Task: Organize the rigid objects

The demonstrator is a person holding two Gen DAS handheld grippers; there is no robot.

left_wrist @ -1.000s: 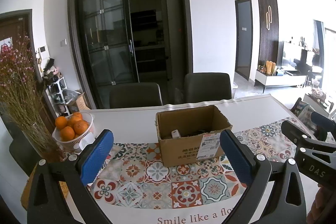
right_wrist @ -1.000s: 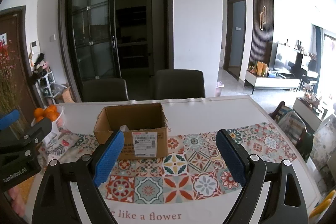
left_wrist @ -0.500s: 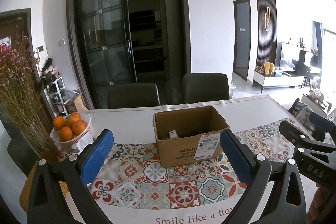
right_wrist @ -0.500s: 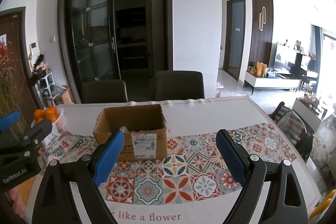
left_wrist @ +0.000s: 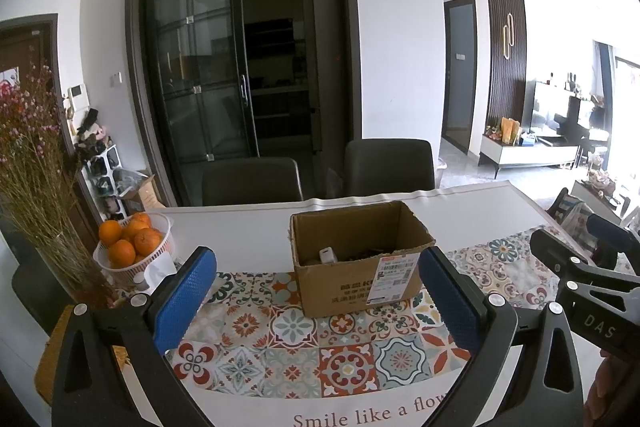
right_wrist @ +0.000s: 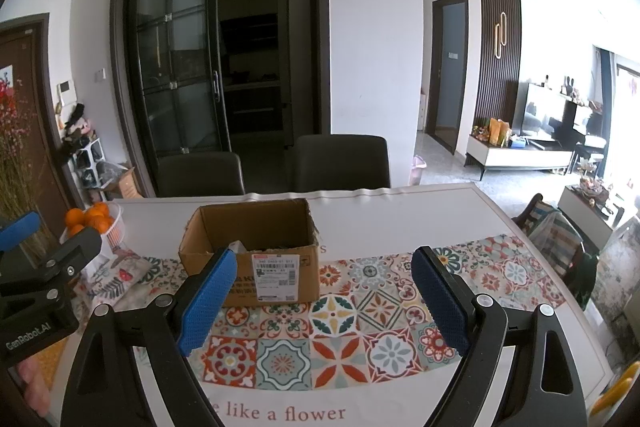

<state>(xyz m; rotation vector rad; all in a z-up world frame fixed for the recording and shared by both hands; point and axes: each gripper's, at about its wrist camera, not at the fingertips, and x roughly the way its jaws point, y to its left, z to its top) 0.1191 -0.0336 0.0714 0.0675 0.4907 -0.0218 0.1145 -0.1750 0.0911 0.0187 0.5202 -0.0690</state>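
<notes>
Dining room with dark glass sliding doors (left_wrist: 200, 67) is seen behind a white table (left_wrist: 248, 231) covered by a patterned tile-print runner (left_wrist: 296, 327). At centre frame in the left wrist view, an open cardboard box (left_wrist: 360, 267) is set on the runner, a shipping label on its near face; a small white object (left_wrist: 327, 255) and dark items are glimpsed inside, too obscured to be identified. A white basket of oranges (left_wrist: 132, 247) is noted at mid left beside dried flowers (left_wrist: 36, 163). Two dark chairs (right_wrist: 340, 163) are placed behind the table. The left gripper (left_wrist: 318, 303) is held spread wide, nothing between its blue pads (left_wrist: 184, 299). The right gripper (right_wrist: 320, 301) is likewise spread and empty, above the runner, the box at centre left beyond it.
</notes>
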